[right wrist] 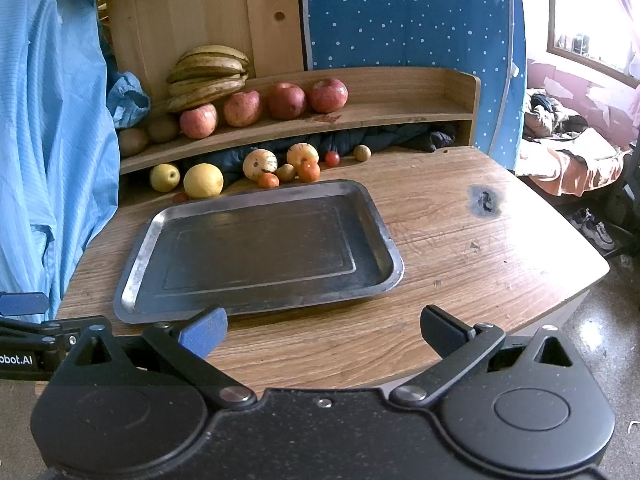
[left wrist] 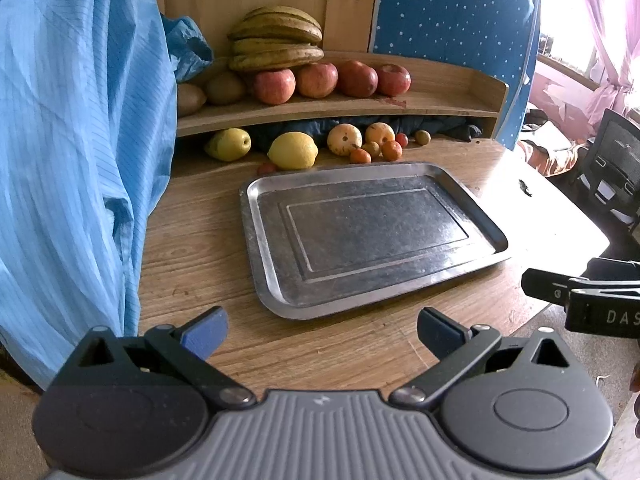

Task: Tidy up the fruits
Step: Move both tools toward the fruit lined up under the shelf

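Note:
An empty metal tray [left wrist: 492, 236] [right wrist: 132, 280] lies on the wooden table. Behind it, loose fruit sits against the shelf: a lemon [left wrist: 293, 150] [right wrist: 203, 181], a yellow pear [left wrist: 229, 144] [right wrist: 164, 177], two pale round fruits [left wrist: 345, 139] [right wrist: 260, 165] and small tomatoes [left wrist: 391, 150] [right wrist: 308, 171]. On the shelf above are red apples [left wrist: 317, 80] [right wrist: 242, 108], kiwis [left wrist: 225, 88] [right wrist: 163, 128] and bananas [left wrist: 276, 40] [right wrist: 208, 74]. My left gripper [left wrist: 322, 330] is open and empty at the tray's near edge. My right gripper [right wrist: 323, 330] is open and empty, near the tray's front right.
A blue garment [left wrist: 72, 152] [right wrist: 44, 140] hangs along the left of the table. A wooden shelf [left wrist: 440, 92] [right wrist: 400, 96] runs along the back, with dark cloth under it. The table's right edge [right wrist: 592, 280] drops to the floor. The right gripper also shows in the left wrist view [left wrist: 532, 280].

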